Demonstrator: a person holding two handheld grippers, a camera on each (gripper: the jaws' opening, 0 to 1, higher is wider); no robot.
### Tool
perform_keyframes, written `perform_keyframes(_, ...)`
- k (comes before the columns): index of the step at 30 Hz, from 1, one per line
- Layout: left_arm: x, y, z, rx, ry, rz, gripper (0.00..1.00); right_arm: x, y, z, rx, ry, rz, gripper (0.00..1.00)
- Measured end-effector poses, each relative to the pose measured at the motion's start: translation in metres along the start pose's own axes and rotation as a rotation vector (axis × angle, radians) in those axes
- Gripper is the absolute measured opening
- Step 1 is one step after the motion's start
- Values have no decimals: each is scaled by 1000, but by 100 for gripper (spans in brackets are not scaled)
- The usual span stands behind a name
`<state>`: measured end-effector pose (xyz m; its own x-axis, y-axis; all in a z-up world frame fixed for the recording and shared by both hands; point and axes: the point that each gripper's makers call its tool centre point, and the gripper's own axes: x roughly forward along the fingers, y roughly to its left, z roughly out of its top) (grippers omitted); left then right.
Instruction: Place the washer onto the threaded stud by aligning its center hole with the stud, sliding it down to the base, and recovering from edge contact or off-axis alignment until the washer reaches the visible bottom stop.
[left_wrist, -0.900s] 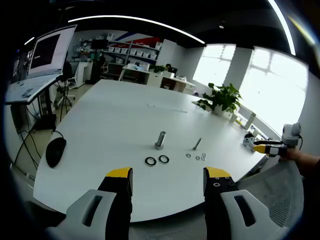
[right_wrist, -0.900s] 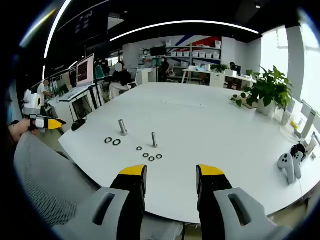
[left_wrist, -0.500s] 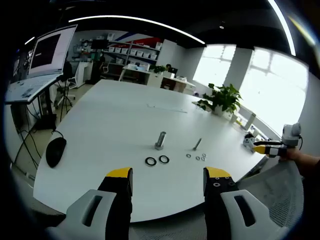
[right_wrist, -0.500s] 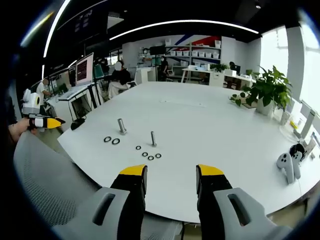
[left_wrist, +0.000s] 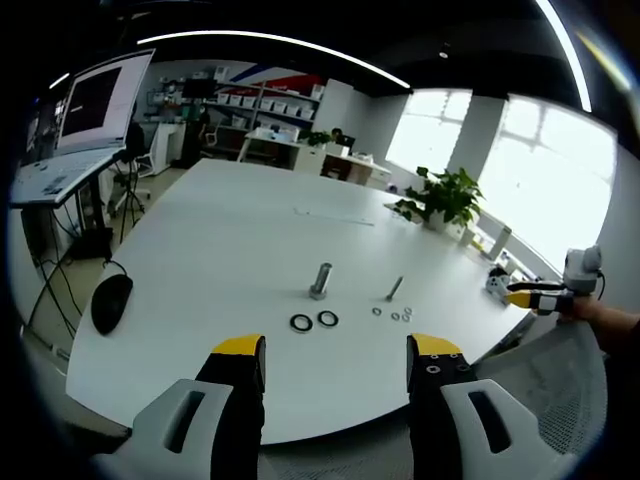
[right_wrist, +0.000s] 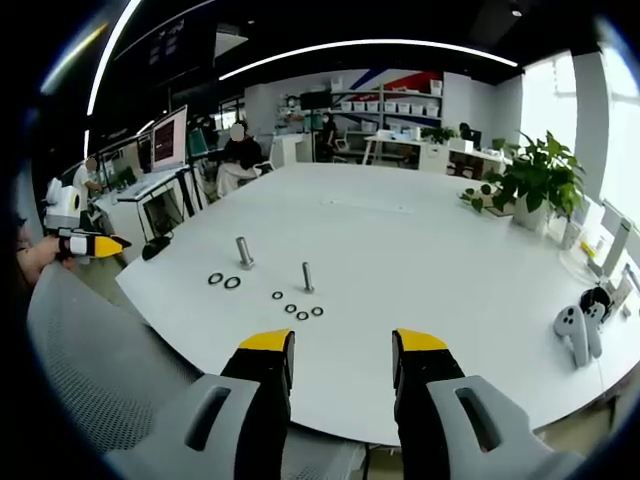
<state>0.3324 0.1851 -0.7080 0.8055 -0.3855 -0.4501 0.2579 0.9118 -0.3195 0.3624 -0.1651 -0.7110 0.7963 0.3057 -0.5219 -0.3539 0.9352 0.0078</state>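
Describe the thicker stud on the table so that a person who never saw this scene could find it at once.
On the big white table, two metal studs stand upright near the edge closest to the grippers. The thicker stud is the one toward the monitor side, with two large dark washers lying beside it. The thinner stud has four small washers near it.

A large white table (left_wrist: 230, 230) carries a thick stud (left_wrist: 321, 279) standing upright near its front edge. Two dark rings (left_wrist: 314, 321) lie just before that stud, a thinner stud (left_wrist: 395, 288) stands beside it, four small washers (left_wrist: 392, 313) nearby, a black mouse (left_wrist: 111, 302) well apart.
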Motion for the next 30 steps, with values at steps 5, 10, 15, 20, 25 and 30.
perform_keyframes(5, 0, 1, 0, -3, 1, 2, 56, 0, 3, 1, 1, 0, 10, 41)
perform_keyframes(10, 0, 3, 1, -6, 0, 2, 56, 0, 5, 2, -4, -3, 20, 41)
perform_keyframes(15, 0, 3, 1, -4, -1, 3, 56, 3, 11, 5, -48, -10, 57, 49)
perform_keyframes(20, 1, 3, 2, -3, 1, 2, 56, 6, 22, 6, -68, 1, 124, 51)
perform_keyframes(25, 2, 4, 2, -3, 5, 0, 55, 7, 24, 6, -54, 11, 145, 50)
perform_keyframes(30, 3, 7, 4, -8, 4, -1, 55, 7, 25, 11, -54, -11, 160, 48)
